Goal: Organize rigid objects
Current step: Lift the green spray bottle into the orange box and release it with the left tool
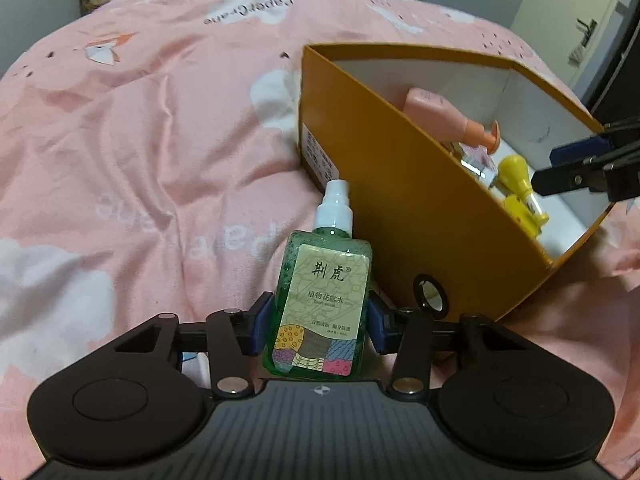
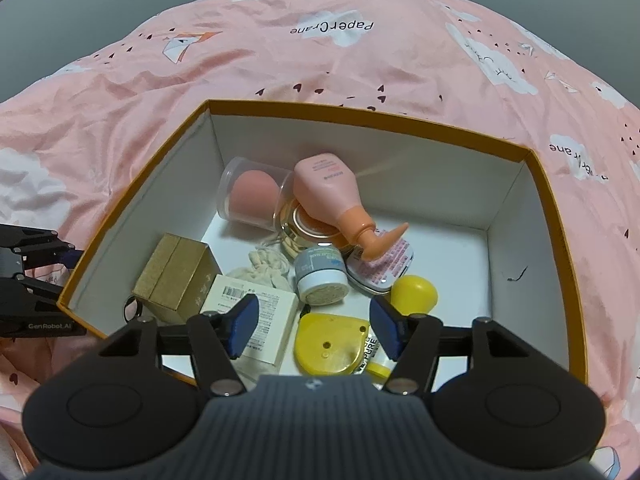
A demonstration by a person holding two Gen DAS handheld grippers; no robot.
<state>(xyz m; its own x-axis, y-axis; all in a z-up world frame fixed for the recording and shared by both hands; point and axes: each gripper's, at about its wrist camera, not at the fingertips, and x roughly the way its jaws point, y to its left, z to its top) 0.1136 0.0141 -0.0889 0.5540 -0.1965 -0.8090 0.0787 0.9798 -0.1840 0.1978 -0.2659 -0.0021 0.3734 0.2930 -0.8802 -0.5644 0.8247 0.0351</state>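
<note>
Collecting step: left tool astride green bottle on the bed, lower centre, pads apart, not yet pressing. Right tool gaping, empty, over box. Next, by judgement: clamp bottle, lift over rim.

Left claw and right claw both gape downward.

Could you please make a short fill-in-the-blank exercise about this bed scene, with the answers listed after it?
1. The green spray bottle lies on the pink bedding, outside the ____ box.
2. The left gripper has one blue pad on each side of the green spray bottle, whose cap is ____.
3. In the box, the pink pump bottle lies on its ____.
4. The right gripper hangs over the box, holding ____.

Answers: orange; white; side; nothing
</note>
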